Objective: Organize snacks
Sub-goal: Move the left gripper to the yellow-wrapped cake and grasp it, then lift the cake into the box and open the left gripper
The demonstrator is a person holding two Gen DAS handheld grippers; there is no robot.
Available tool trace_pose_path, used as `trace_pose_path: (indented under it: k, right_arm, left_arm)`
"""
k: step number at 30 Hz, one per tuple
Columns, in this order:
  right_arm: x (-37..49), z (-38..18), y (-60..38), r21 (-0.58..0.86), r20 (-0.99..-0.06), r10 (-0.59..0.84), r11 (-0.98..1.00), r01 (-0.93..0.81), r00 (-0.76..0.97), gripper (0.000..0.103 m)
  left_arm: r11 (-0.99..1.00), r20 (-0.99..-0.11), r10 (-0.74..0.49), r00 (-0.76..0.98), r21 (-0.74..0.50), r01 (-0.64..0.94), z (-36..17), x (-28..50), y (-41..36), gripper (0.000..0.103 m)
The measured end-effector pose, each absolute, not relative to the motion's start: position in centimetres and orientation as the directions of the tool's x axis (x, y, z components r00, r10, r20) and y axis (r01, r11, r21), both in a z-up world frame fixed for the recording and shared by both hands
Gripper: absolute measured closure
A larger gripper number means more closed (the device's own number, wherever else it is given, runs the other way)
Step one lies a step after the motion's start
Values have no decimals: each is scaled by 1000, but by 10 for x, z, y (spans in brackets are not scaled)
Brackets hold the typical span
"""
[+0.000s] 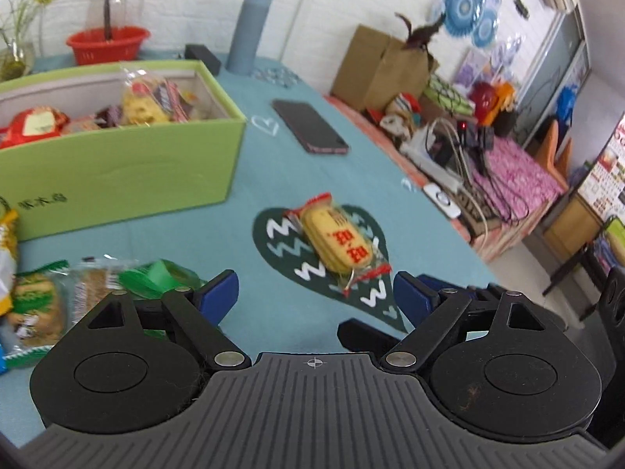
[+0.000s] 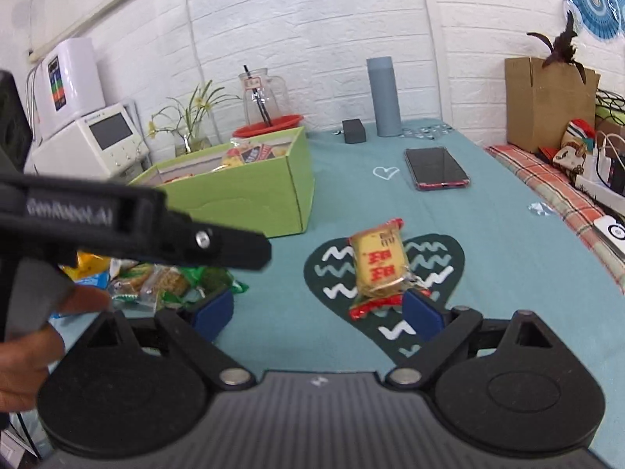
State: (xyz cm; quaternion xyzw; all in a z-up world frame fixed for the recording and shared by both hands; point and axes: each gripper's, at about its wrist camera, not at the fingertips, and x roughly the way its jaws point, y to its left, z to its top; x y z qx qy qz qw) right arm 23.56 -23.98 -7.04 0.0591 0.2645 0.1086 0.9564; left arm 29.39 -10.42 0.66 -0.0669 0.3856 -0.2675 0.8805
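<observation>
Lying at the far left, a heap of green-wrapped snack packets [image 1: 43, 301] crowds the table's near edge, just below the green box [image 1: 129, 172], which already holds several packets. Left gripper [image 1: 315, 293]: jaws wide apart, nothing between them, blue pads clear of the cloth. Ahead of it, one yellow biscuit packet [image 1: 338, 242] rests alone on the dark heart patch [image 1: 281, 250] of the teal tablecloth [image 1: 250, 179]; open cloth surrounds it. Further right, a black phone [image 1: 310, 127] lies flat, well apart from the packet. Right gripper [image 2: 318, 312]: jaws spread, empty, its right pad just beside the packet's red end. The table's right edge borders a cluttered bench.
</observation>
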Motion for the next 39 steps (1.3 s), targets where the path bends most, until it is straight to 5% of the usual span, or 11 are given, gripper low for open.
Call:
trace_pose_path:
  k: [15,27,32,39]
  right_arm:
    - [326,-92,-253,123,-592,243,970,-212,769,10]
    - [337,-87,-258,92,-615,260,961,-260,744,10]
    - [323,-85,-240,25,-631,229,961,-276,741,22]
    - [258,-87,-207,64,-608,266,955,-289,748,19]
  left_arm:
    - [886,-782,-411,469,-222,407,-25,399,-193,37]
    - [846,-775,-479,413,-281,453,-25,404,-200,40]
    - [820,-779,-497,382,-279,499,-30,394,-197,75]
    - [807,-757,-528,384,-307,505,-32,325,-152,80]
